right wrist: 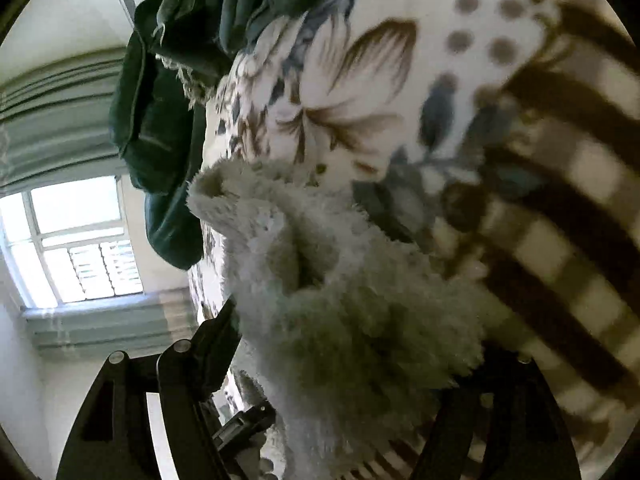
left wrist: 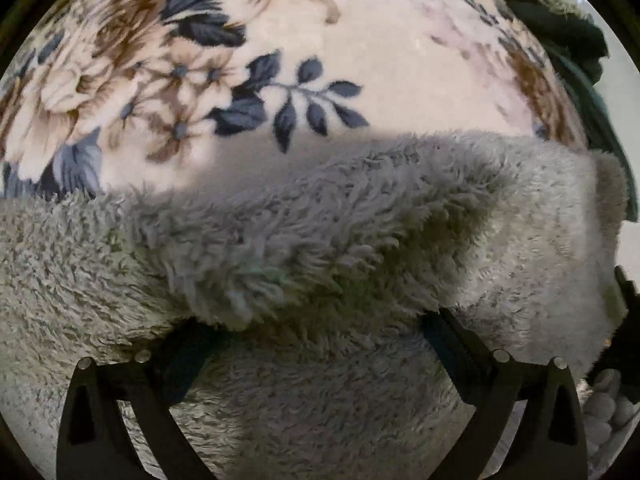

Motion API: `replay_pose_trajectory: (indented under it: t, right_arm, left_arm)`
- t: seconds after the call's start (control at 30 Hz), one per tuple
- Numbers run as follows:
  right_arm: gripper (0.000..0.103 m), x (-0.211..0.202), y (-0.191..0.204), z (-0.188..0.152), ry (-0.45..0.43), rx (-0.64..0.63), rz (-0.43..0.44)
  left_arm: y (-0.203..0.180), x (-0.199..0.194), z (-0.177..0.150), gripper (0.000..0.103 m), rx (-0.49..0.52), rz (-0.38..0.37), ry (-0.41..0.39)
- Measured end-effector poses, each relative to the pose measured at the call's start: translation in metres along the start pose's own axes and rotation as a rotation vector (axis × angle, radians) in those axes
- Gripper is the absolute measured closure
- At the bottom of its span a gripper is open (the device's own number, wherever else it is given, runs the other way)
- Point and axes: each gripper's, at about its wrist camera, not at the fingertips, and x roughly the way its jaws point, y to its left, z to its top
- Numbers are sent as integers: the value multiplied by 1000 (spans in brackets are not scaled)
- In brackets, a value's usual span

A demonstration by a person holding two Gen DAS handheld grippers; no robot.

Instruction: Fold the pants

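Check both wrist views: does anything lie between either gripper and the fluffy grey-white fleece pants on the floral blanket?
Nothing visible does. The left gripper stands open directly over the fluffy grey-white fleece pants, fleece between its fingers. The right gripper straddles a bunched fold likewise. The dark green garment lies off to the side.

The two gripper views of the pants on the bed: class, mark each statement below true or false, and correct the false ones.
1. The pants are made of fluffy, shaggy grey fabric. True.
2. The pants lie on a plain blue blanket. False: the blanket is cream with brown flowers and dark blue leaves.
3. The left gripper has its fingers spread wide over the pants. True.
4. A dark green garment lies on the bed beyond the pants. True.
5. The window is fully covered by a curtain. False: its panes are bare and bright, with the curtain to one side.
6. The right gripper is far from the pants. False: fluffy fabric sits between its fingers.
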Motion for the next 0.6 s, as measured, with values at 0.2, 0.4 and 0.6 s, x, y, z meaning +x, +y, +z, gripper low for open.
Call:
replay_pose_trajectory:
  t: [0.2, 0.4, 0.6]
  right_arm:
    - [26, 30, 17, 6, 69, -87, 117]
    - [71, 62, 30, 10, 73, -132, -41]
    - [84, 52, 70, -8, -22, -181, -130]
  left_arm:
    - [-12, 5, -2, 0, -4, 58, -5]
    - [-9, 3, -4, 0, -3, 57, -3]
    - [-4, -25, -5, 0, -27, 52, -17]
